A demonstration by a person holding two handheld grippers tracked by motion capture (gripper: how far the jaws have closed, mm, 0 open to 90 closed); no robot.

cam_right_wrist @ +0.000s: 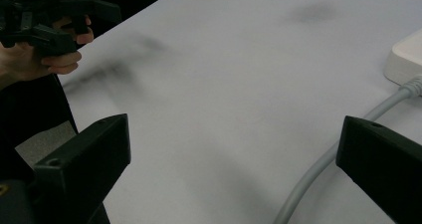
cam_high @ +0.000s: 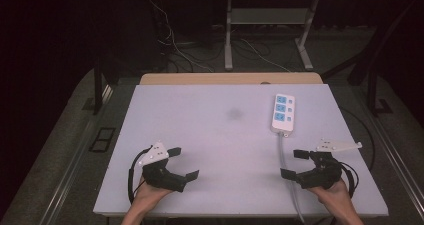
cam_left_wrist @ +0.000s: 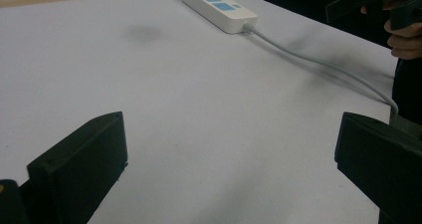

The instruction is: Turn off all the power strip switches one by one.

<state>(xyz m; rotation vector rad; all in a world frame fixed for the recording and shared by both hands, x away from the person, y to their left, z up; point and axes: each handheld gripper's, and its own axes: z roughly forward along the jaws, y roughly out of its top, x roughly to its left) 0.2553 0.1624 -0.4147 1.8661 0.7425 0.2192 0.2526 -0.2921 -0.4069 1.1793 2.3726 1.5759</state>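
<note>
- Power strip [cam_high: 283,113], white w/ blue sockets, lies flat nr the far right corner of the worktop [cam_high: 215,135], long side running far-to-near.
- Its grey cable [cam_high: 284,157] runs from the strip's near end toward the near edge, passing just beside the right claw [cam_high: 295,163] on its inner side.
- Right claw: nr the near right corner, jaws wide apart, nothing btwn them; strip sits beyond it, apart.
- Left claw [cam_high: 182,162]: nr the near edge, left of centre, jaws wide apart, empty; well apart from strip.
</note>
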